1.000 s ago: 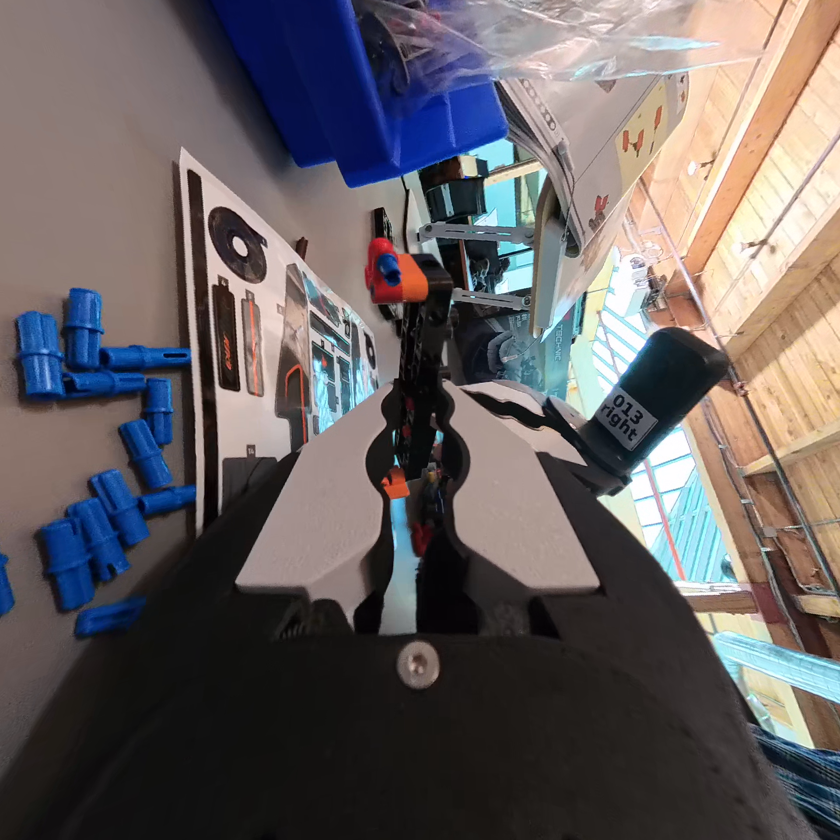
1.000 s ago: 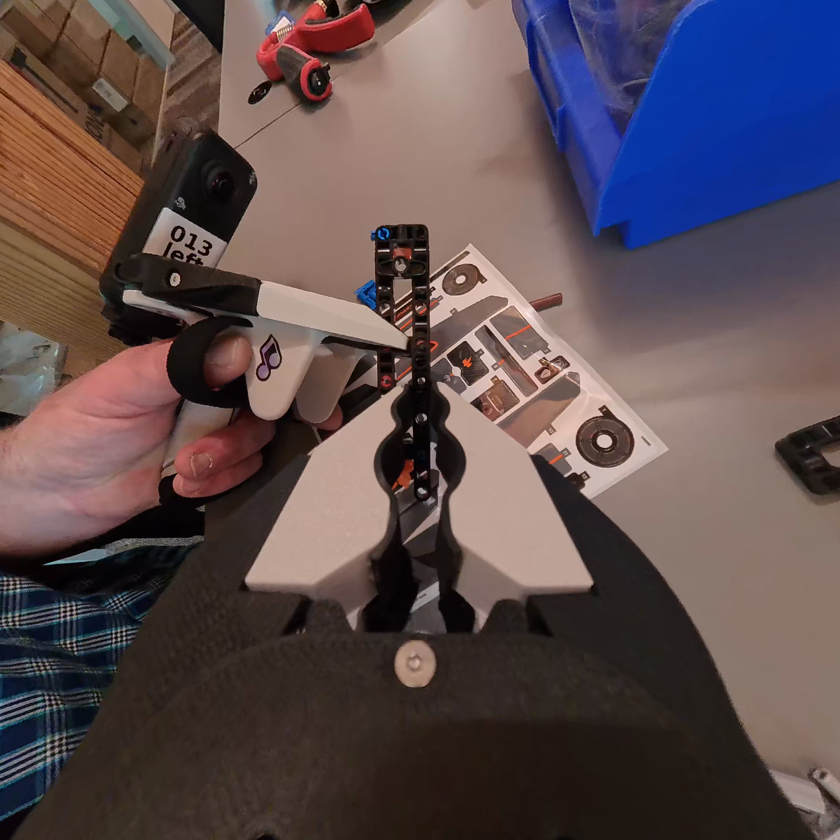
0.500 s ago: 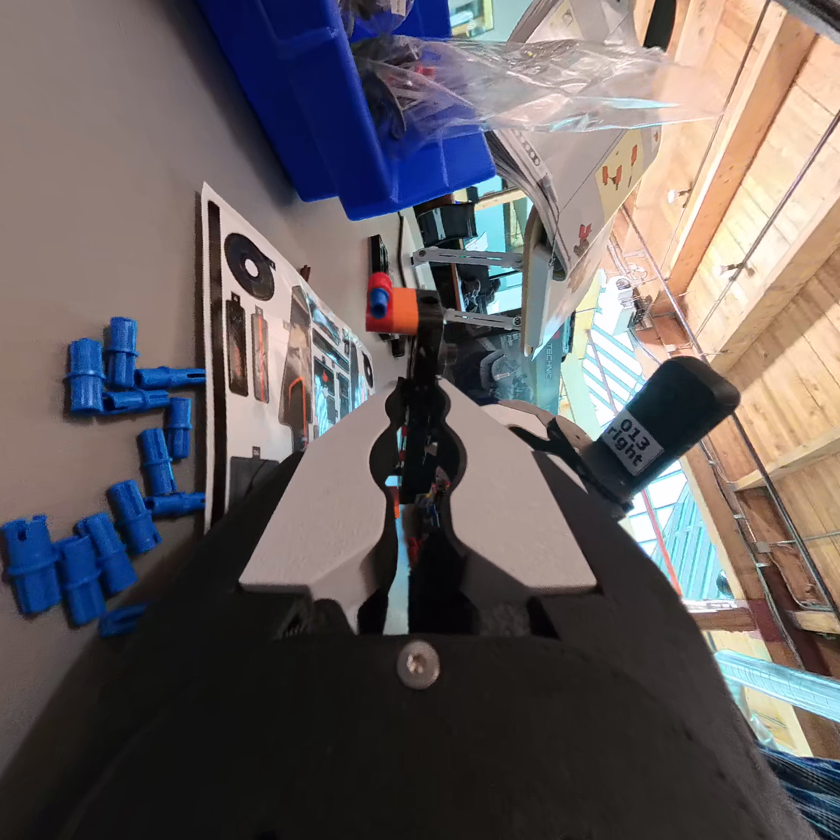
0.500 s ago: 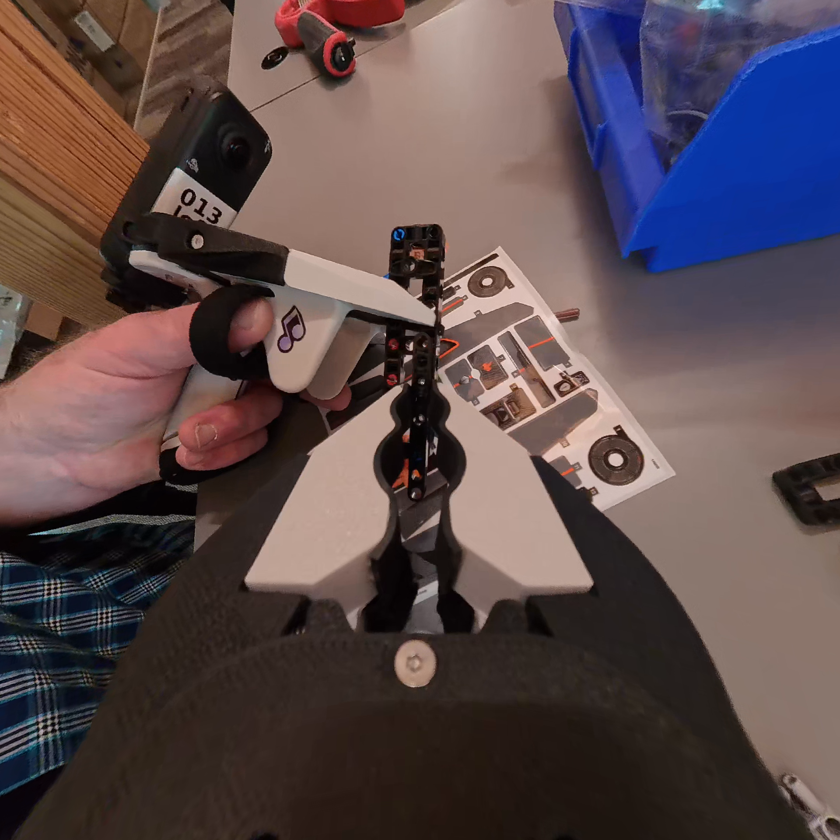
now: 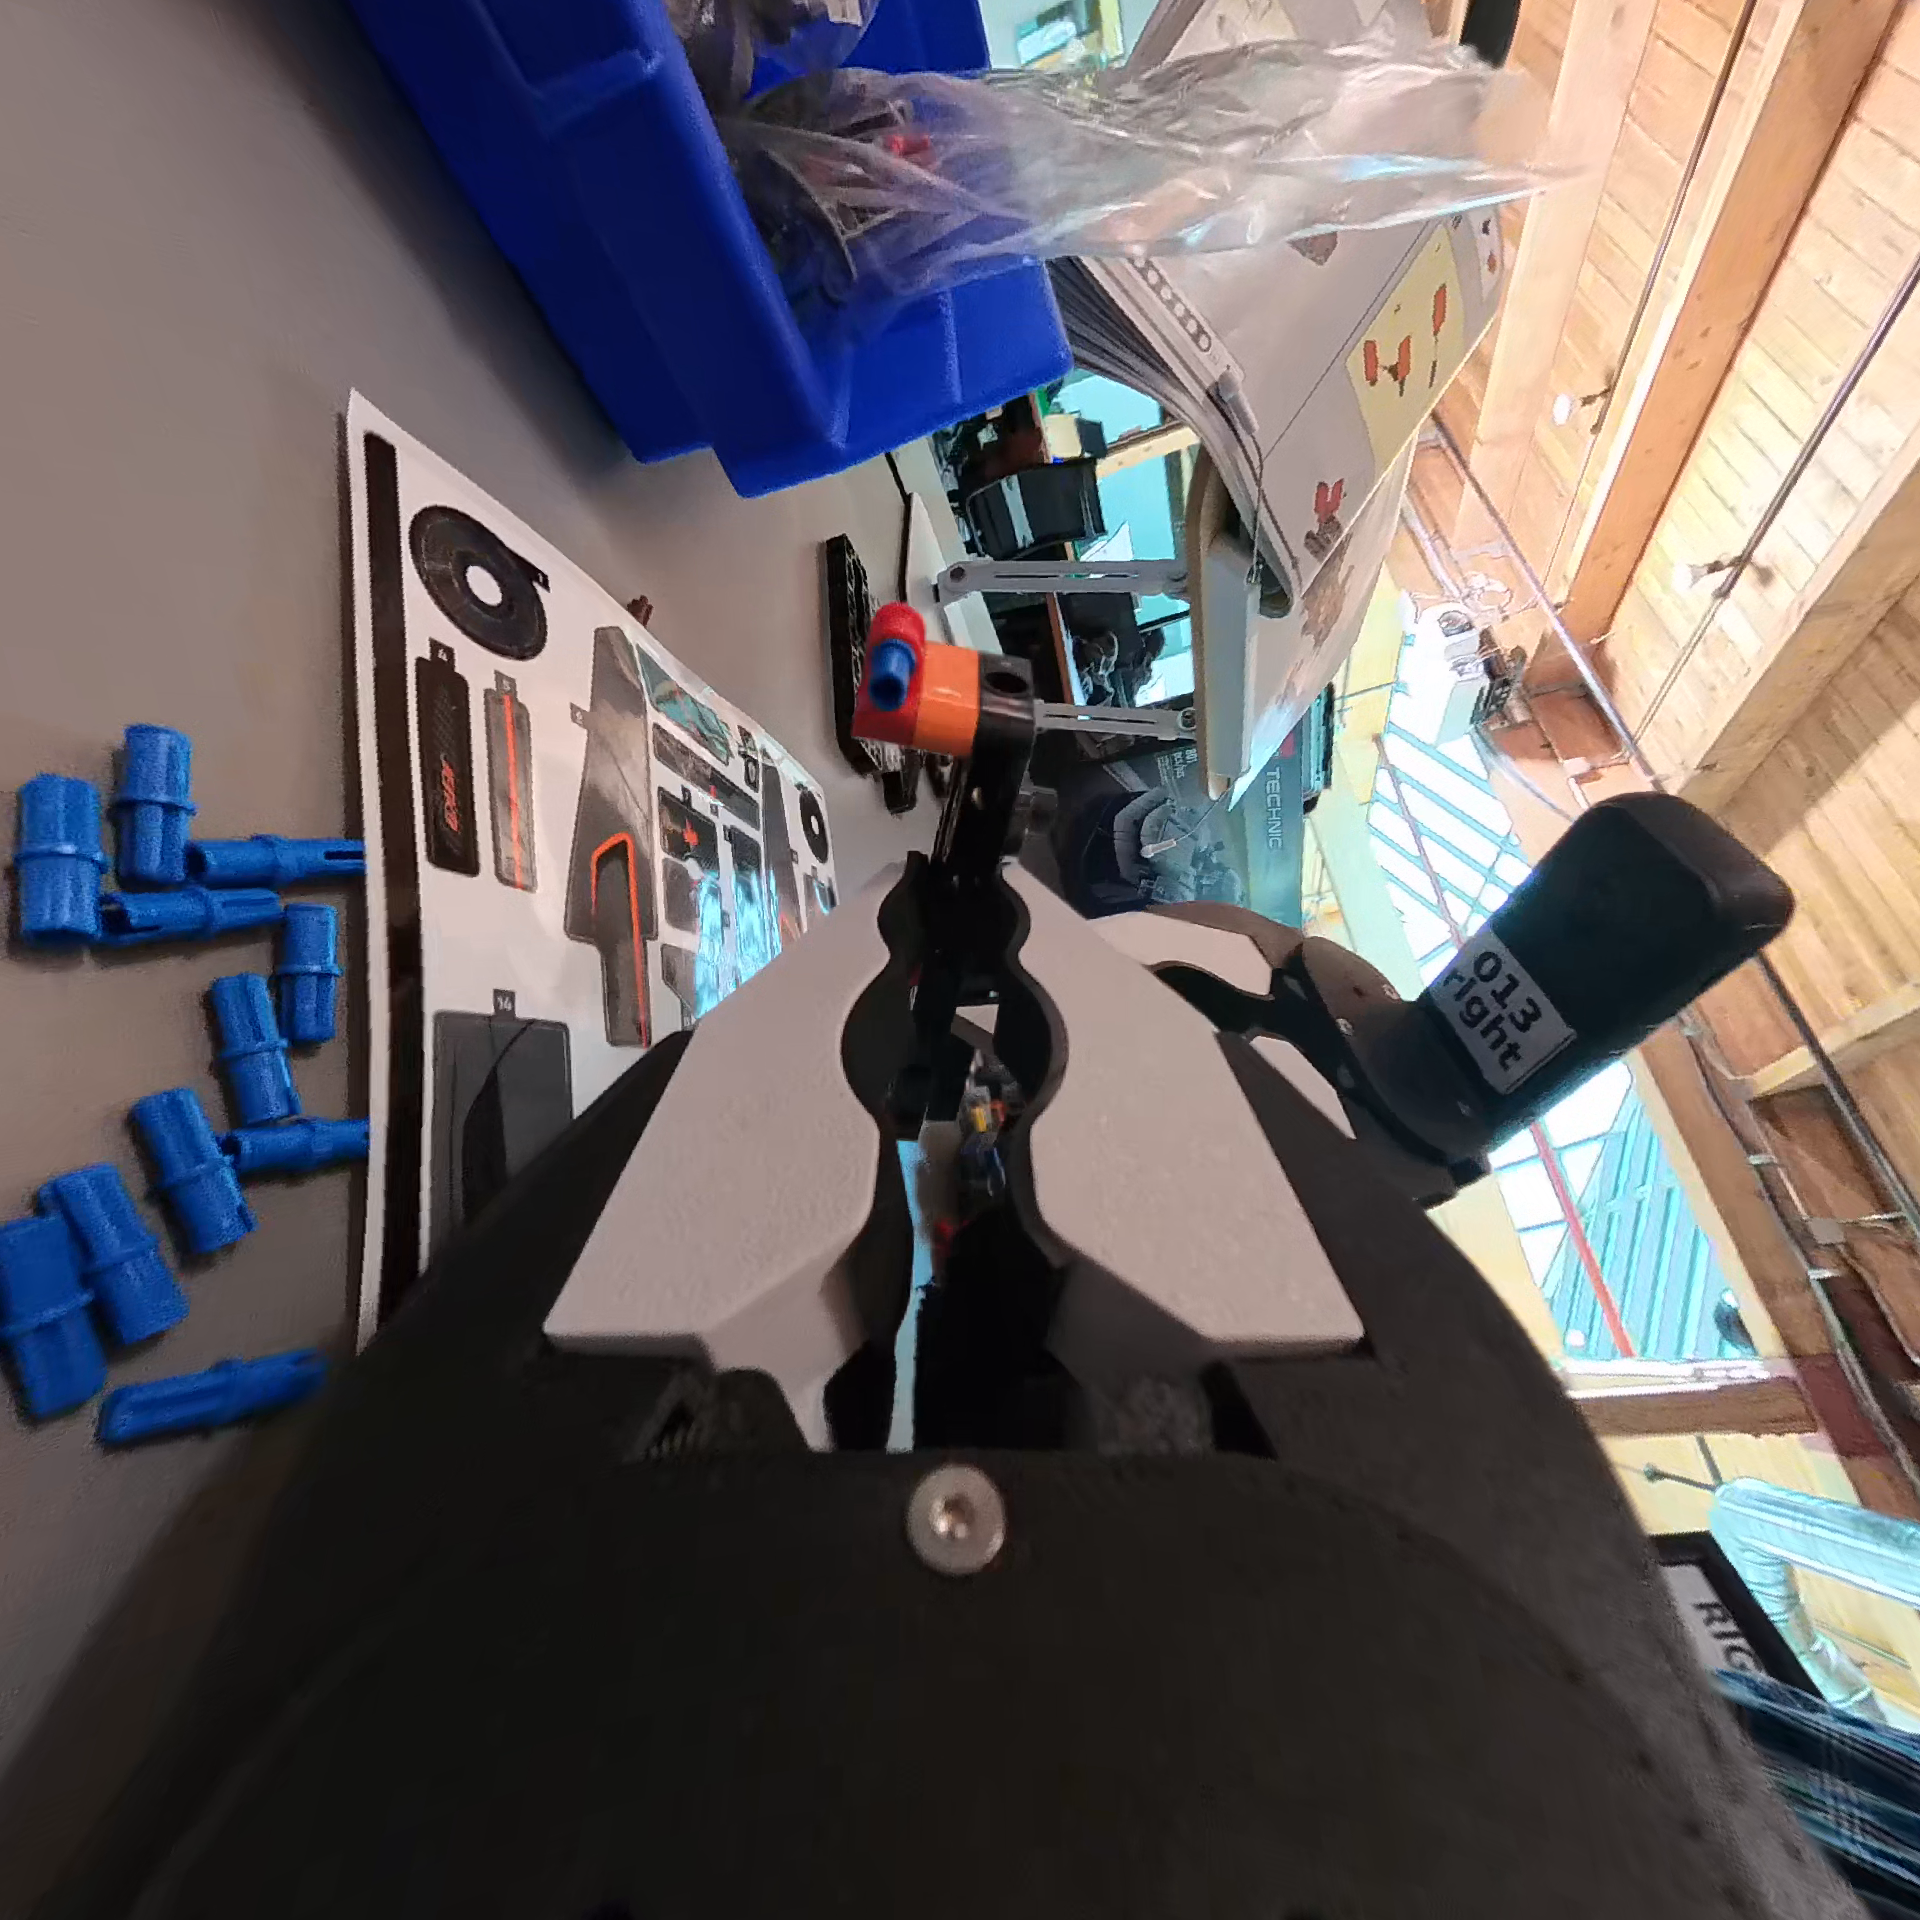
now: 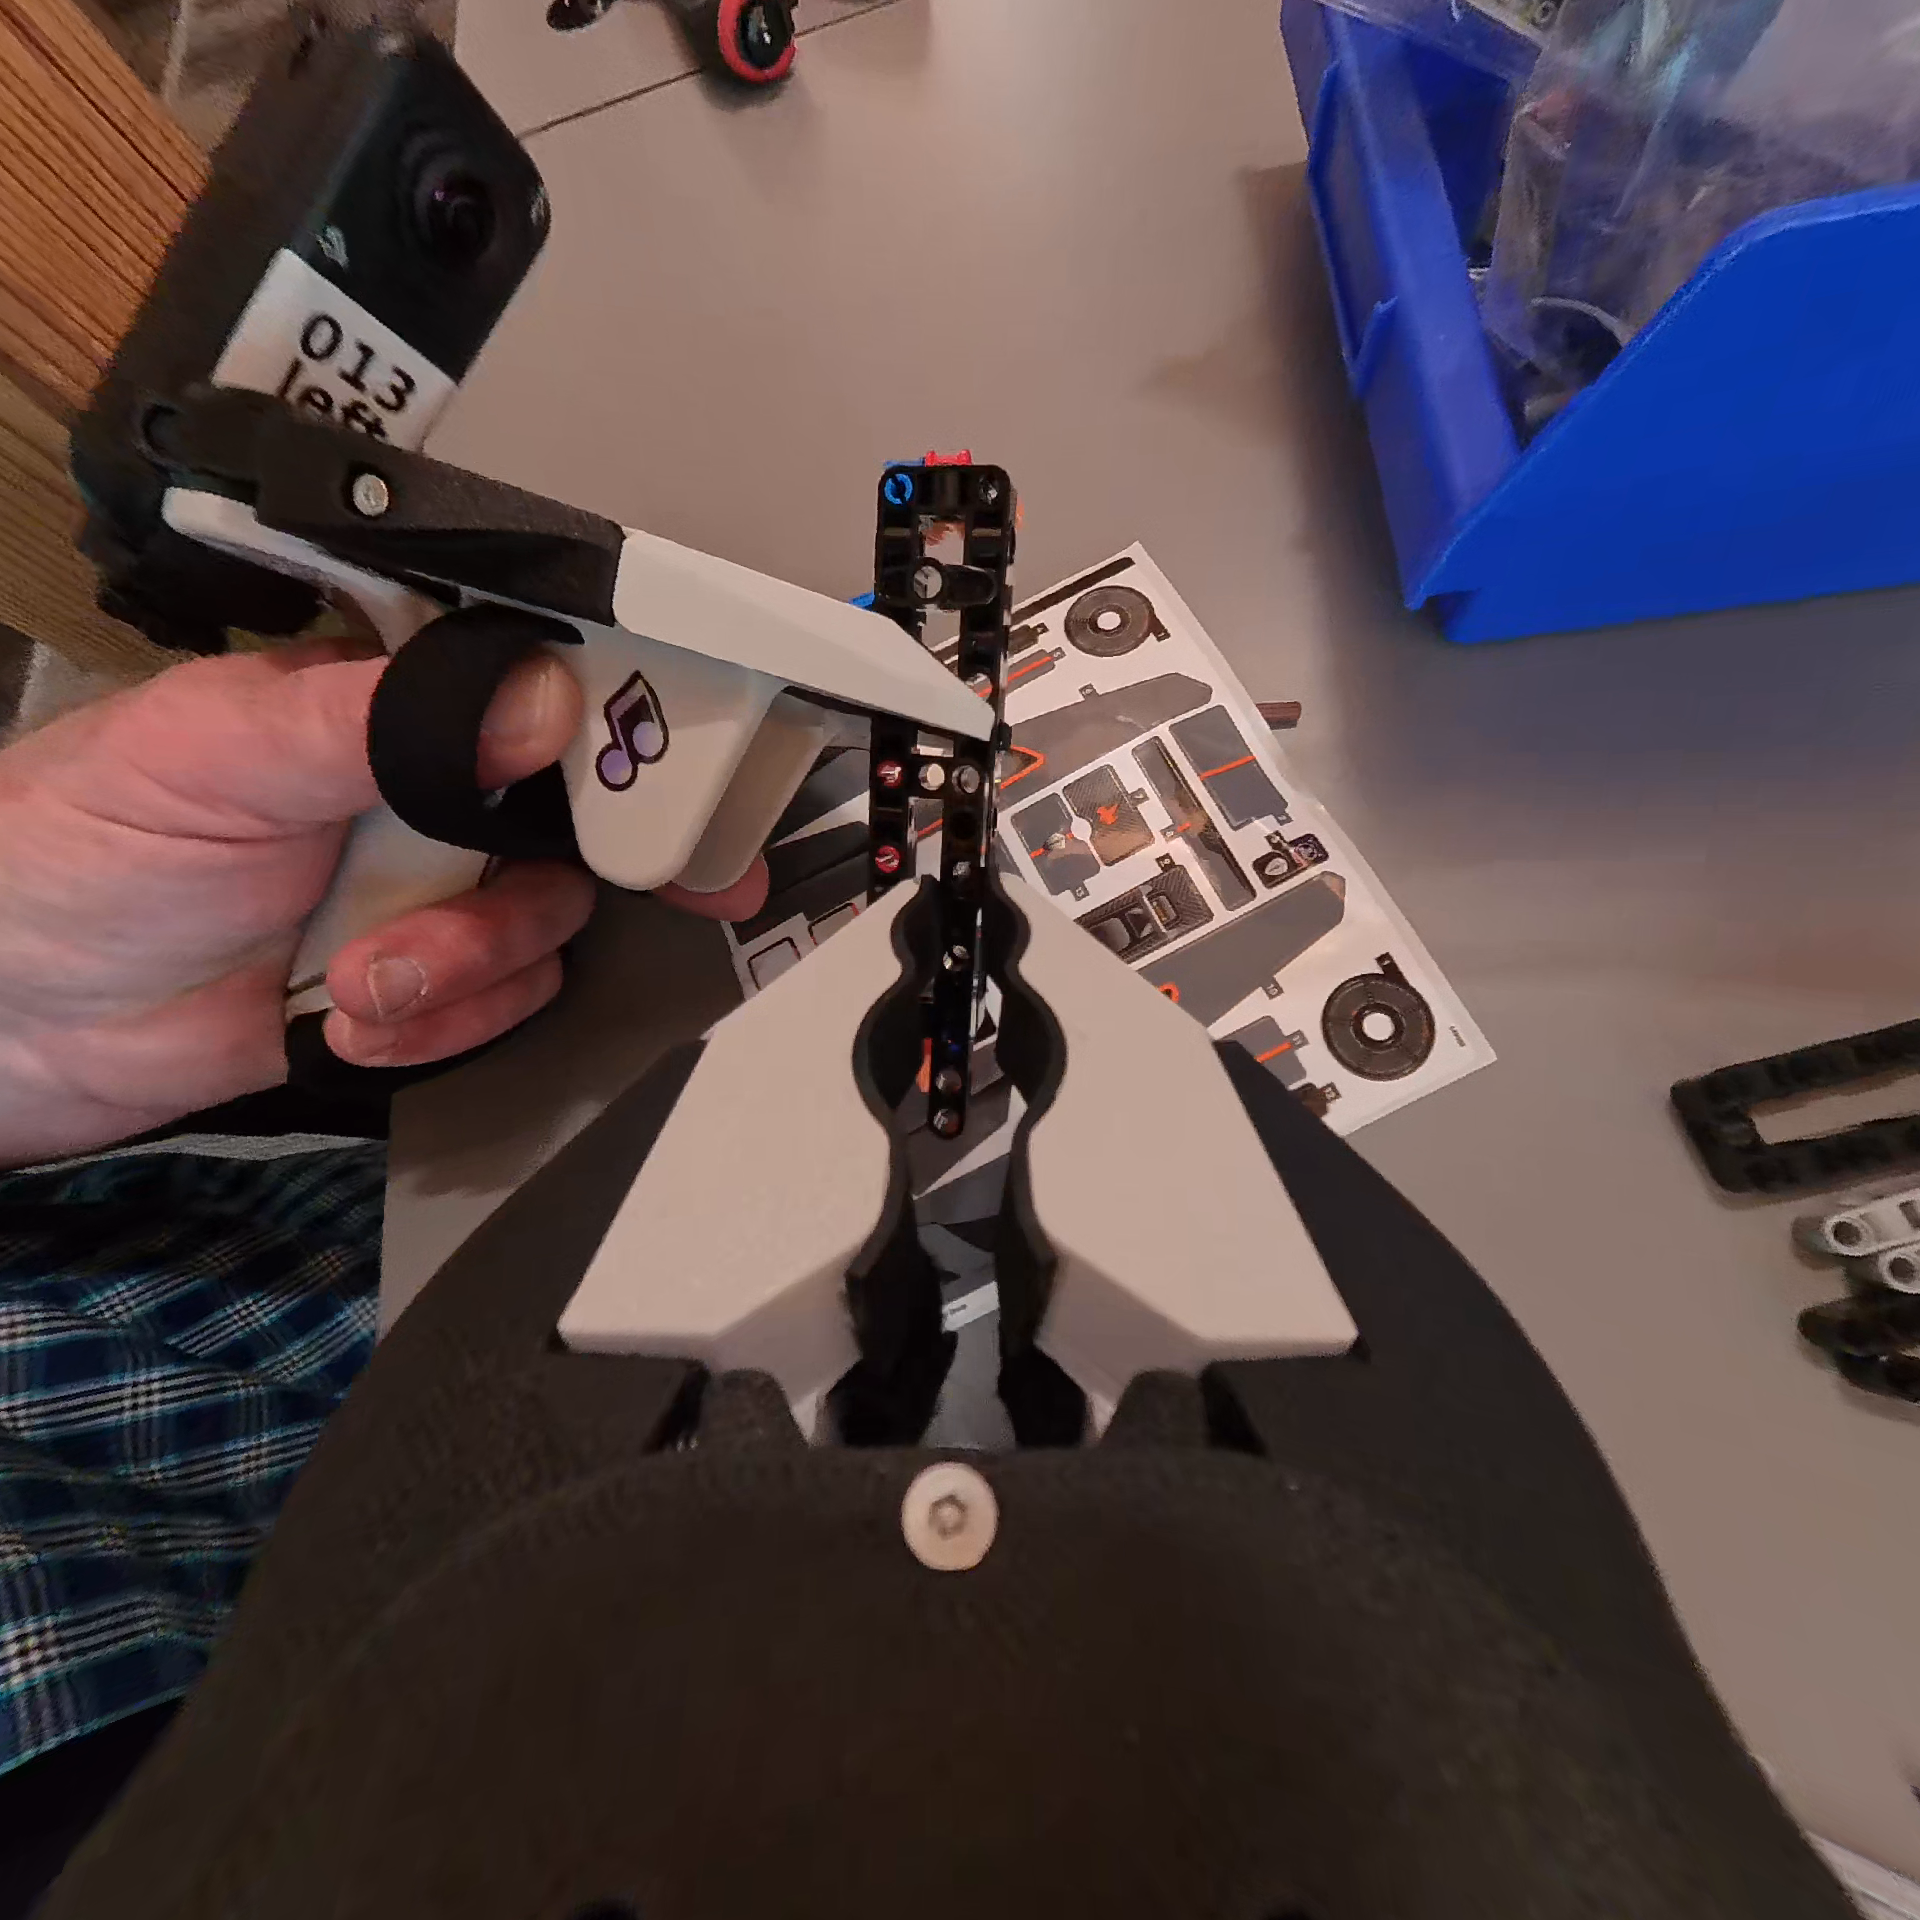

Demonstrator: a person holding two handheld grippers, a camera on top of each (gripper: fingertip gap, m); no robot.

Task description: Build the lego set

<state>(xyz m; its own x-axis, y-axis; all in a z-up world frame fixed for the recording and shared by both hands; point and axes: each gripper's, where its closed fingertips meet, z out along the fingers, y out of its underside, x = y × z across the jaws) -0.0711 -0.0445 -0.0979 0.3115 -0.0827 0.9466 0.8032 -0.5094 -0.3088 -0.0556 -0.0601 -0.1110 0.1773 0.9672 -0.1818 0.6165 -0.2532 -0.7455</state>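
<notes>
Both grippers are shut on one black lego frame assembly [image 6: 940, 665] held above the table. In the right wrist view my right gripper [image 6: 956, 894] clamps its near end, and the left gripper [image 6: 977, 717] comes in from the left and pinches the frame midway. In the left wrist view my left gripper [image 5: 961, 883] grips the same frame edge-on [image 5: 977, 821]; an orange block [image 5: 945, 707] with red and blue pins tops its far end. The right gripper's camera body [image 5: 1579, 966] shows to the right.
A sticker sheet [image 6: 1195, 821] lies under the assembly, also in the left wrist view [image 5: 499, 769]. Several blue pins [image 5: 177, 1039] lie left of it. A blue bin [image 6: 1621, 312] with plastic bags stands at the back right. A black frame [image 6: 1797, 1117] and grey parts [image 6: 1870, 1236] lie right. Both grippers' tips are close together, under 4 cm apart.
Both grippers, still holding the frame, have shifted over the table; the sticker sheet, the pins and the bin have slid in the views. The frame has tilted slightly in the left wrist view.
</notes>
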